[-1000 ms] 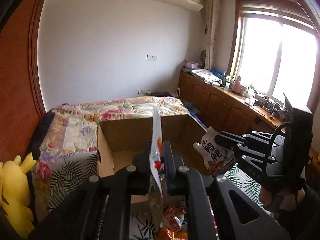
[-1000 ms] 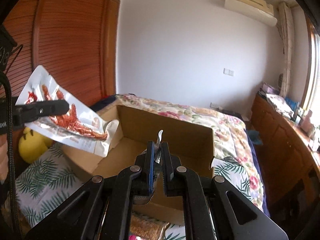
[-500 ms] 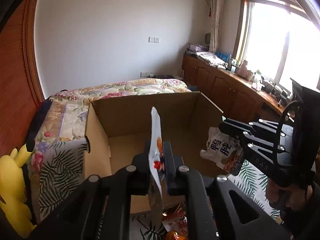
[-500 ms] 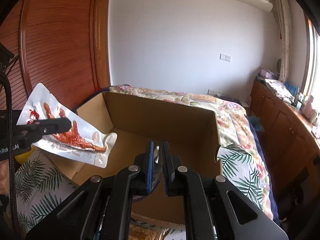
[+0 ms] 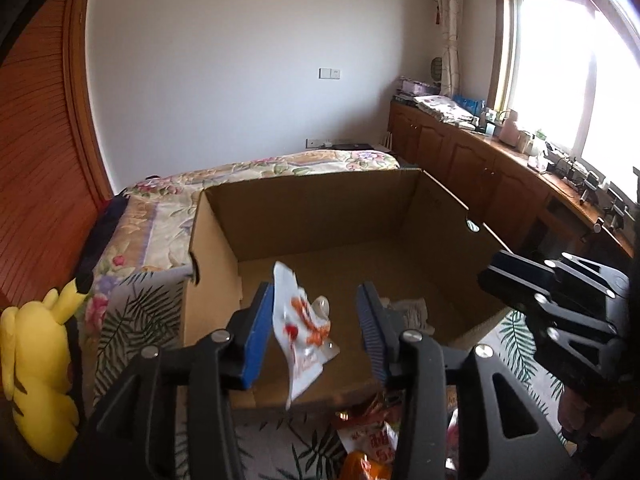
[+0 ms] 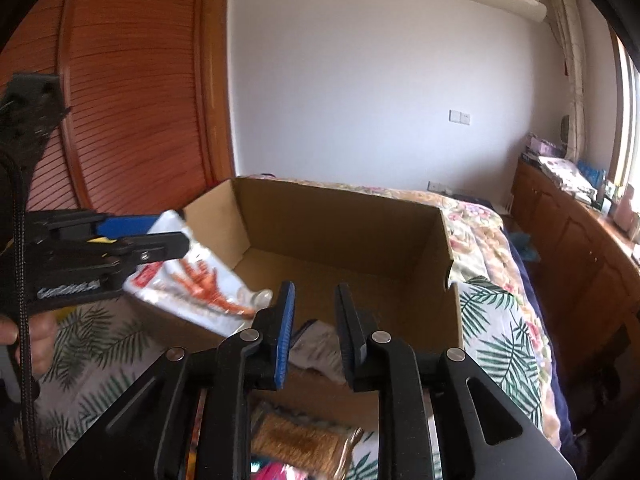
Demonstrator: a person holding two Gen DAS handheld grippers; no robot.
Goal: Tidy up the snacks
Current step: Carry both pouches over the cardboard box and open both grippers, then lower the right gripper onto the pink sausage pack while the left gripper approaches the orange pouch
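Note:
An open cardboard box (image 5: 320, 208) (image 6: 344, 216) sits on the bed. My left gripper (image 5: 316, 320) is open over the box's near edge; a white snack packet with red print (image 5: 304, 328) (image 6: 200, 280) falls free between its fingers. My right gripper (image 6: 314, 320) is open over the box's near right part, and a white snack bag (image 6: 316, 344) (image 5: 408, 310) lies on the box floor below it. The right gripper also shows at the right of the left wrist view (image 5: 540, 292).
More snack packets lie on the leaf-print bedspread in front of the box (image 5: 368, 440) (image 6: 304, 440). A yellow plush toy (image 5: 36, 376) sits left of the box. Wooden cabinets (image 5: 480, 168) run along the right wall under the window.
Both grippers moved forward and down over the box and opened. The left one let go of the red-print packet; the right one let go of the white bag, which now lies in the box.

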